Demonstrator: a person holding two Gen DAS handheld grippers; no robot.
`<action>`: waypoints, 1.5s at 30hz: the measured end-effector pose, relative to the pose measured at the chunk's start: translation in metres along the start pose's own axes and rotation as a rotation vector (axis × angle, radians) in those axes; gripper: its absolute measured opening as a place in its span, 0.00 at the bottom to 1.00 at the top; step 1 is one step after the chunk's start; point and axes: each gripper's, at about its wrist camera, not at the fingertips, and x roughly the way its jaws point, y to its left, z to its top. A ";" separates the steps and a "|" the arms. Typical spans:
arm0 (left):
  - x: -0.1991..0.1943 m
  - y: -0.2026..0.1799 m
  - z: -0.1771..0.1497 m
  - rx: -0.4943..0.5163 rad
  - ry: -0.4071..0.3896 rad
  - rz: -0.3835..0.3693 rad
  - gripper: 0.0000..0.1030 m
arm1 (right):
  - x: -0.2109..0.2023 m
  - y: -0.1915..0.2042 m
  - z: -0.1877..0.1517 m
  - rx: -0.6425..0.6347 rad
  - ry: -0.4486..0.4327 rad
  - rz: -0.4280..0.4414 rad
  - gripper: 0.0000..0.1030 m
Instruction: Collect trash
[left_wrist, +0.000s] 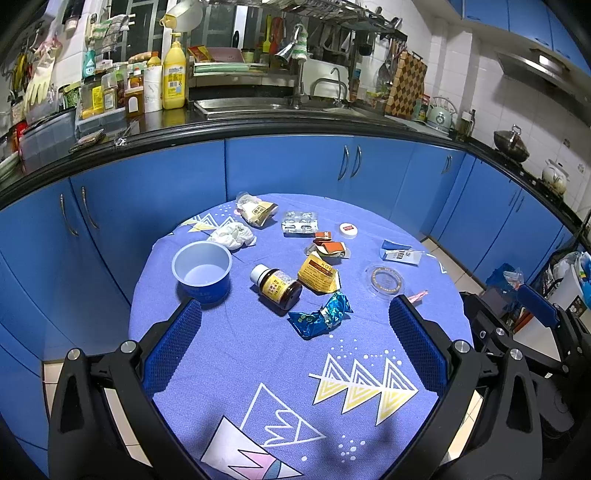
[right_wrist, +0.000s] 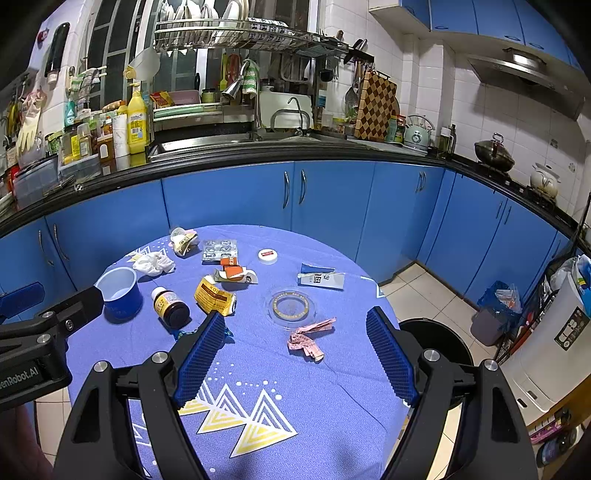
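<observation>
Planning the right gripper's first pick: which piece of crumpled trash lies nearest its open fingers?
The crumpled pink paper, lying on the tablecloth between the right gripper fingers. The yellow wrapper and white tissue lie farther back.

Round table (left_wrist: 258, 362) under a blue patterned cloth, centre frame. Lying on it: blue cup (left_wrist: 202, 272), brown bottle (left_wrist: 276, 286), yellow packet (left_wrist: 318, 275), blue wrapper (left_wrist: 319, 319), white tissue (left_wrist: 233, 235), blister pack (left_wrist: 299, 223), clear lid (left_wrist: 385, 281), pink paper (right_wrist: 309, 339).

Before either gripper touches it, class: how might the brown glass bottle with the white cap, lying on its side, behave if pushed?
The brown glass bottle would probably roll, being round and on its side. If glass, it could break on falling off the blue tablecloth.
</observation>
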 end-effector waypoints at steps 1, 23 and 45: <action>0.000 0.000 0.000 0.000 0.001 -0.002 0.97 | 0.000 0.000 0.000 0.000 0.001 0.000 0.75; 0.000 -0.001 0.001 -0.005 0.001 -0.002 0.97 | -0.002 0.002 0.002 -0.002 -0.004 0.001 0.75; 0.000 -0.004 0.000 -0.004 0.006 -0.007 0.97 | -0.001 0.003 0.003 -0.001 -0.003 0.002 0.75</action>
